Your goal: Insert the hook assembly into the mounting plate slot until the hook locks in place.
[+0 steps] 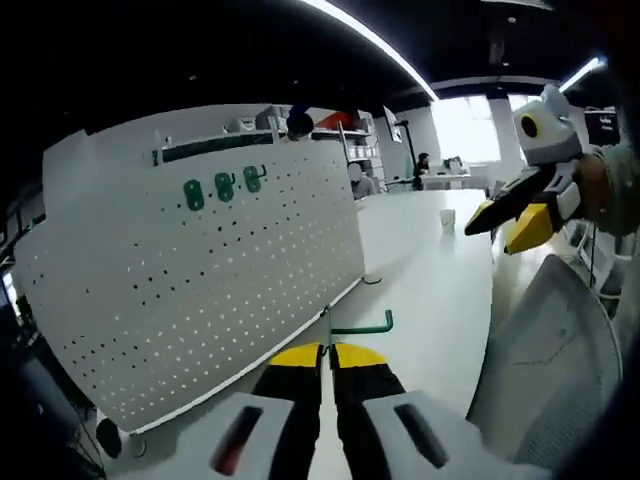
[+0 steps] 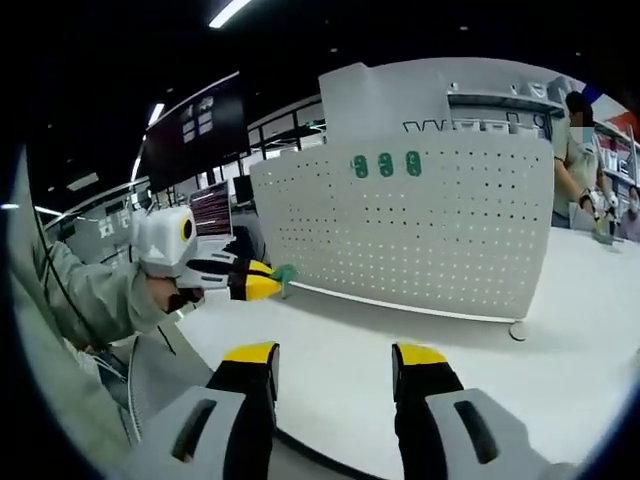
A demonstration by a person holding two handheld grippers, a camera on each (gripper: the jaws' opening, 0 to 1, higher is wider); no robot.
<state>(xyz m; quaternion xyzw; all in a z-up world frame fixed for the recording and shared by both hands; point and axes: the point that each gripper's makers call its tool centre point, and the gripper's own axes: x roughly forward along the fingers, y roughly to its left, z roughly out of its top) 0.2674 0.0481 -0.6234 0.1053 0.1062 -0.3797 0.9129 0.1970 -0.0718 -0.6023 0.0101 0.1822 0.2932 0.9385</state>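
Green hook (image 1: 362, 326) pinched in closed left fingers (image 1: 327, 352); right fingers (image 2: 335, 362) spread, empty.

white table (image 2: 420, 350) | white pegboard panel (image 2: 420, 220) stands upright on it | small white cup (image 1: 447, 219) farther along

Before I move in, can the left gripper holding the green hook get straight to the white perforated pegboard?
Probably yes. The left gripper, shut on the green metal hook, faces the white perforated pegboard across bare white table; nothing stands between them.
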